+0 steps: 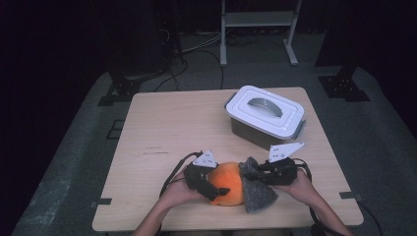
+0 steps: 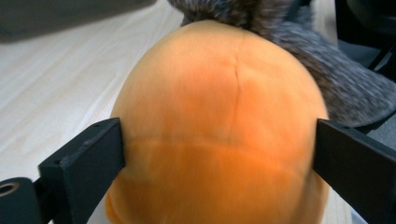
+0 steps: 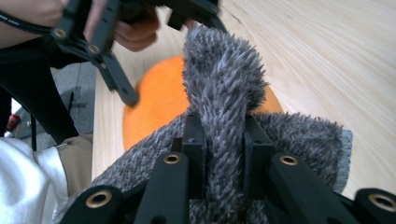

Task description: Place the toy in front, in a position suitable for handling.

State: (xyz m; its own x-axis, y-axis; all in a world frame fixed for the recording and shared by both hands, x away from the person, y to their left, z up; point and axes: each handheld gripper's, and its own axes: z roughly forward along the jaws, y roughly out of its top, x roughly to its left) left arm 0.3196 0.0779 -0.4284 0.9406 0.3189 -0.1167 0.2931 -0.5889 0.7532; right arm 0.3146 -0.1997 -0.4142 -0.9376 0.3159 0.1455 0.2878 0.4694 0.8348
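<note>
Work in hand: pulling a grey furry cover (image 1: 256,191) off, or onto, an orange ball (image 1: 227,183); I cannot tell which way it is going.
Orange ball: it rests on the tabletop (image 1: 167,132) near the front edge, just in front of the person, between the two grippers.
Left gripper (image 1: 209,184): its jaws are spread wide and sit against both flanks of the ball, as the left gripper view shows (image 2: 219,140); the soft skin looks barely dented, so this is a steadying hold, not a squeeze.
Right gripper (image 1: 255,173): jaws nearly closed, pinching an upright fold of the grey cover (image 3: 224,116) between them.
Cover: it drapes against the ball's right side and spreads onto the tabletop below the right hand.
Doing it well: keep the left jaws level and low on the ball so that it cannot roll; move the pinched fold along the curve of the ball, not straight up, so the fabric slides instead of dragging the ball with it.
Risk: the fur is thick and may slip out of a narrow pinch; a deeper bite would hold better.
Elsewhere: a grey box with a white lid (image 1: 265,115) stands well apart at the far right of the tabletop.
</note>
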